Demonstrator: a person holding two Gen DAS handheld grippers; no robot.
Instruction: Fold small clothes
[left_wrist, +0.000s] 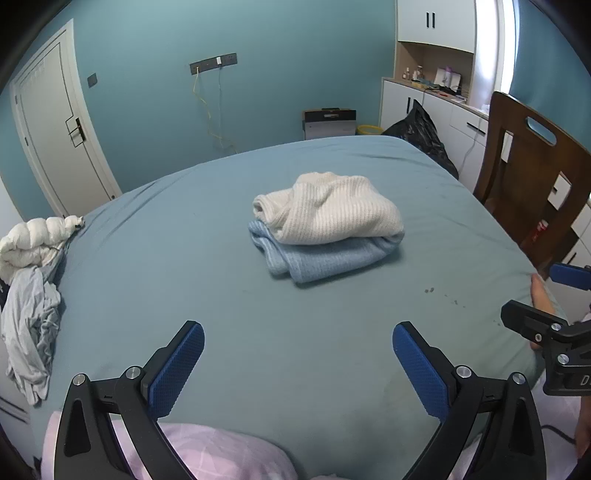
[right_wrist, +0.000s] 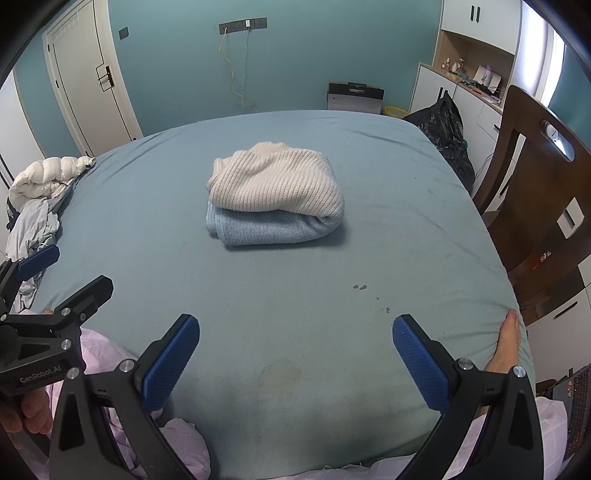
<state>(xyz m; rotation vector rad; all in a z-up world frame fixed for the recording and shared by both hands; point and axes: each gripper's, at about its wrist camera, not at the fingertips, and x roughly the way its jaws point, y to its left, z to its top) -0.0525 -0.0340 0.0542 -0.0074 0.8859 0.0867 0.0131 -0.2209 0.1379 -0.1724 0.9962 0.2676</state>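
A folded cream knit sweater (left_wrist: 328, 210) lies on top of a folded light blue knit garment (left_wrist: 325, 258) in the middle of the bed (left_wrist: 166, 258). The stack also shows in the right wrist view, cream sweater (right_wrist: 273, 184) over the blue garment (right_wrist: 266, 229). My left gripper (left_wrist: 297, 363) is open and empty, above the near part of the bed, well short of the stack. My right gripper (right_wrist: 295, 360) is open and empty, also near the bed's front edge. Each gripper shows at the side of the other's view.
A heap of white and grey clothes (left_wrist: 33, 280) lies at the bed's left edge. A brown wooden chair (right_wrist: 535, 192) stands at the right. A black bag (right_wrist: 443, 133) sits by the far right corner. A bare foot (right_wrist: 506, 343) rests on the bed's near right corner.
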